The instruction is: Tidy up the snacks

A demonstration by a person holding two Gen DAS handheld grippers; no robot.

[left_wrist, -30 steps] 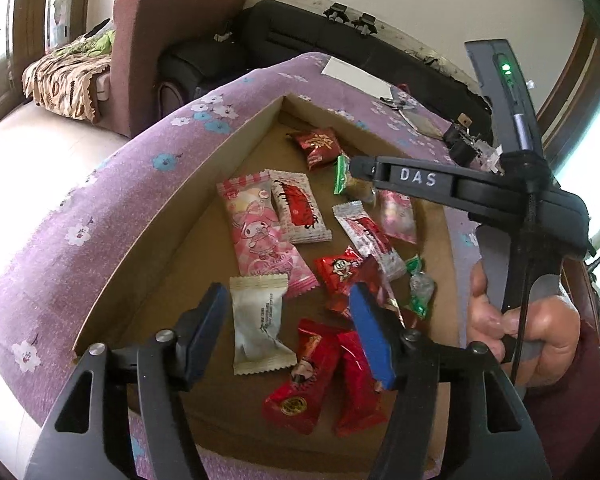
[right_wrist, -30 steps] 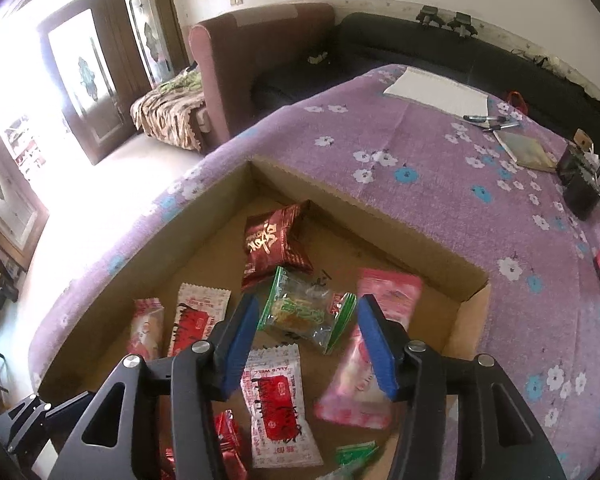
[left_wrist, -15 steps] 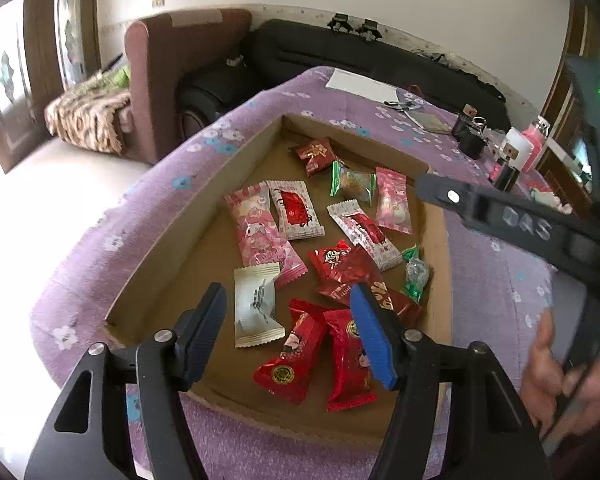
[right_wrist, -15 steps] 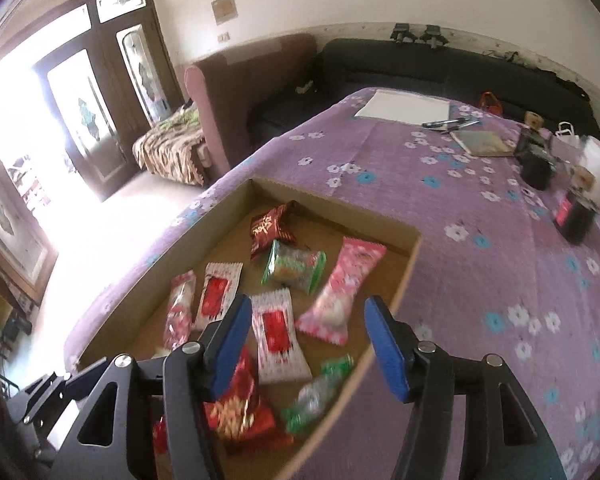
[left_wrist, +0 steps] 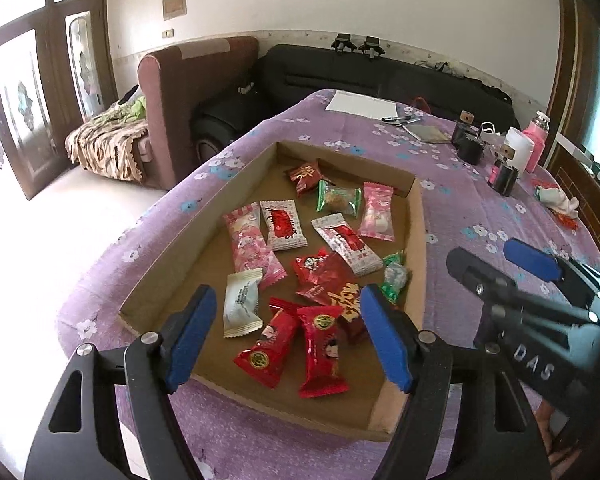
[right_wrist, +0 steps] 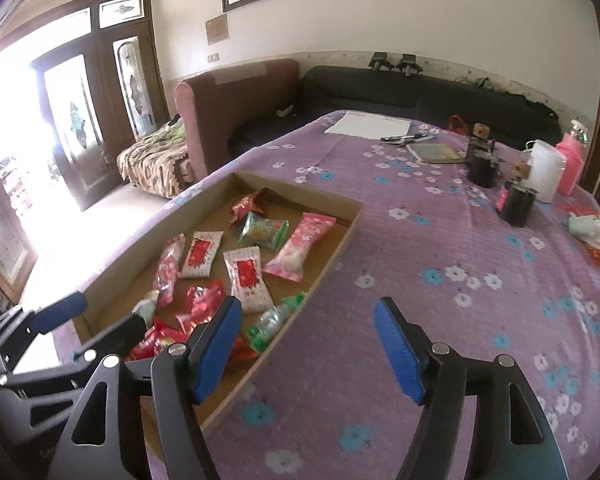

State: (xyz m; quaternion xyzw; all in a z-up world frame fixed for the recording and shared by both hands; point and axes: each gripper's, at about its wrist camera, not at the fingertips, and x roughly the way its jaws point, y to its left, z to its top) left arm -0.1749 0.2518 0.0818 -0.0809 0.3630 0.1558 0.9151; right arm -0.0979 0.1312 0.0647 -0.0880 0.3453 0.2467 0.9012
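Both grippers, left gripper and right gripper, wide and empty, pulled back and up since a second ago; snacks all lying in cardboard tray at 12 o'clock, suggesting organizing done.

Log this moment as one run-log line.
task: organize snacks | left gripper: open, empty, above cardboard tray | right gripper: open, empty, over purple tablecloth beside tray | snacks: loose in tray
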